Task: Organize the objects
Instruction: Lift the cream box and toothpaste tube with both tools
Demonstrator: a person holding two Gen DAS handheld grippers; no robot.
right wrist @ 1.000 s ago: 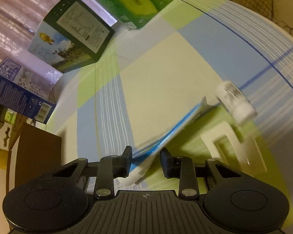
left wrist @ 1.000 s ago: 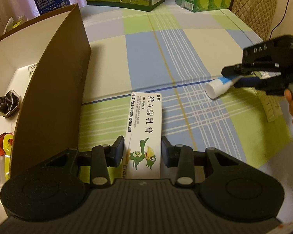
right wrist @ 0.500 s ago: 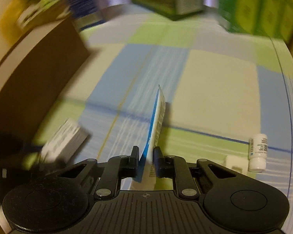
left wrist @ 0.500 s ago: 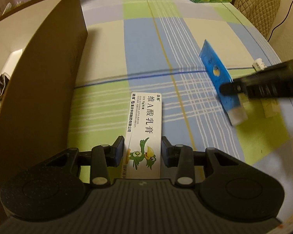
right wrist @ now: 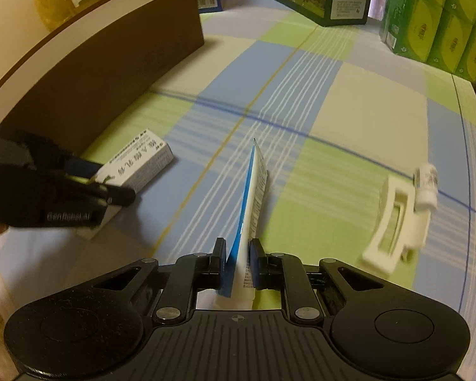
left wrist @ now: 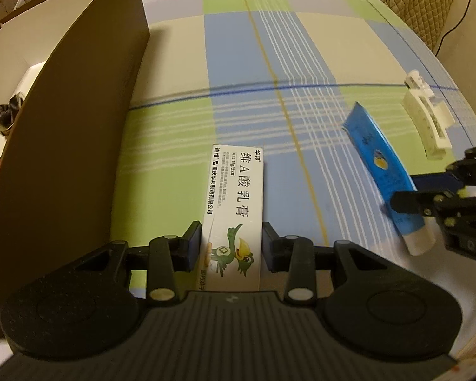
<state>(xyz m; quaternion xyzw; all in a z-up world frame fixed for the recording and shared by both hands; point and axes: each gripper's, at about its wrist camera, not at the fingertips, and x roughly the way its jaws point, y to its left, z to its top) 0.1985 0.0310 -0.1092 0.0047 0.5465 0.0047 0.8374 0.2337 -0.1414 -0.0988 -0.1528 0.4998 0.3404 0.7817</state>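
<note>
From my left wrist view, my left tongs [left wrist: 231,244] were clamped on the near end of the white ointment box [left wrist: 236,203], which lay flat on the checked desk [left wrist: 174,133] just beside the brown carton [left wrist: 79,133], while my right tongs [left wrist: 428,190] held the blue tube [left wrist: 380,162] off to the right, near a white clip [left wrist: 428,123]. From my right wrist view, my right tongs [right wrist: 237,260] were pinched on the tube [right wrist: 252,197] near its cap end, crimped tail forward, with the clip [right wrist: 396,222] touching a small white bottle [right wrist: 426,184] to the right.
</note>
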